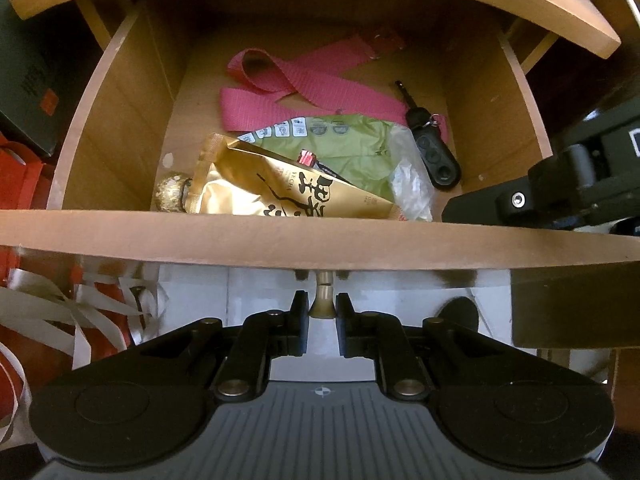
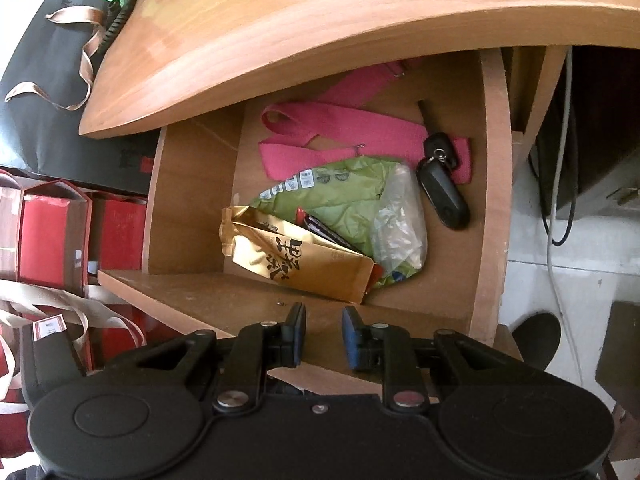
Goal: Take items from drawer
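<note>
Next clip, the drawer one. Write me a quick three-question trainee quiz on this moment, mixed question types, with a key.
1. True or false: the left gripper is shut on the drawer knob.
2. Which item lies on top of the green packet? A) gold pouch B) car key C) pink strap
3. Fill in: the right gripper holds ____.

Key: 1 true; 2 A; 3 nothing, with its jaws apart above the drawer's front edge.

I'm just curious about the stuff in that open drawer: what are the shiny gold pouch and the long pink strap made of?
Gold pouch: probably metallised foil or foil-lined plastic; glossy, with creases and crimped seal edges. Pink strap: looks like woven fabric webbing, matte, with a visible ribbed weave, and it folds limply.
</note>
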{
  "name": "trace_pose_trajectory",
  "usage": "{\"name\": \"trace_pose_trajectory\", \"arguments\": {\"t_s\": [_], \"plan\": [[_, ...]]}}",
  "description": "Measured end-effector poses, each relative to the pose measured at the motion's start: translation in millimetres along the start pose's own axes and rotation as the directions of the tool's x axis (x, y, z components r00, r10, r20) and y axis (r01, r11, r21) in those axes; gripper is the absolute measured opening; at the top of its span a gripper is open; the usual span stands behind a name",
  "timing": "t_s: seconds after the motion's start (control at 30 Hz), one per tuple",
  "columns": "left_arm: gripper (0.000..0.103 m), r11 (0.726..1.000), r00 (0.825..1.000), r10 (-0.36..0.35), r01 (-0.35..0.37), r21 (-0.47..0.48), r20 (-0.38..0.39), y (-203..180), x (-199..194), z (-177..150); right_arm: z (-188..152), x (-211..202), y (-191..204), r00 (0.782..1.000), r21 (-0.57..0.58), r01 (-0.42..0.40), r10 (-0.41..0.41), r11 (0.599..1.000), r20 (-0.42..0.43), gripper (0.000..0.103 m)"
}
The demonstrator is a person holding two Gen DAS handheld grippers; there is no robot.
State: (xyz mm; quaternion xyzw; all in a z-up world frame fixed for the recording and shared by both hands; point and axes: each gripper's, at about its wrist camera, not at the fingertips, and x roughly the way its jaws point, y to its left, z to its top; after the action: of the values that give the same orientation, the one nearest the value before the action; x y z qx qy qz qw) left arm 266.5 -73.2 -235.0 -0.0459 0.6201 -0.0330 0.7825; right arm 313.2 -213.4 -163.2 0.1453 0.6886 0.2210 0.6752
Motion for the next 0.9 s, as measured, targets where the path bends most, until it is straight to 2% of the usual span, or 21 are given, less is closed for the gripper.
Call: {"name": "trace_pose_trajectory", "arguments": {"t_s": [0.17, 0.3, 0.43, 0.53, 0.67, 0.8, 0.9], "plan": [[0.014, 1.000, 1.000, -0.015, 0.014, -0.011, -0.011, 3.2, -7.6, -4.7, -1.6, -1.3, 9.0, 1.000, -0.044, 0.005, -0.005, 0.999, 0.007, 0.022], [0.014, 1.000, 0.999, 0.019, -0.019, 0.016, -0.038, 8.0, -14.1, -11.5, -1.6, -3.9, 27.3, 0.999, -0.143, 0.036, -0.031, 0.989, 0.039, 0.024], [0.015, 0.999, 0.998, 0.041, -0.040, 0.032, -0.038, 19.9, -29.8, -16.9, 5.5, -1.0, 45.9, 0.995, -0.255, 0.090, -0.077, 0.963, 0.063, 0.037], [0.018, 0.998, 0.998, 0.060, -0.059, 0.028, -0.025, 30.7, -43.1, -17.6, 15.3, 11.1, 55.5, 0.996, -0.301, 0.087, -0.080, 0.950, 0.038, 0.044], [0.024, 0.997, 0.997, 0.071, -0.071, 0.014, -0.003, 44.3, -60.1, -17.6, 25.8, 35.1, 70.5, 0.996, -0.365, 0.090, -0.094, 0.927, 0.005, 0.046], [0.031, 0.996, 0.996, 0.087, -0.088, 0.028, 0.016, 54.2, -74.2, -20.6, 31.0, 62.6, 83.5, 0.990, -0.434, 0.124, -0.142, 0.893, -0.010, 0.047], [0.034, 0.993, 0.994, 0.103, -0.104, 0.051, 0.025, 57.8, -82.0, -24.3, 33.7, 80.7, 91.5, 0.983, -0.481, 0.155, -0.184, 0.863, -0.014, 0.054]]}}
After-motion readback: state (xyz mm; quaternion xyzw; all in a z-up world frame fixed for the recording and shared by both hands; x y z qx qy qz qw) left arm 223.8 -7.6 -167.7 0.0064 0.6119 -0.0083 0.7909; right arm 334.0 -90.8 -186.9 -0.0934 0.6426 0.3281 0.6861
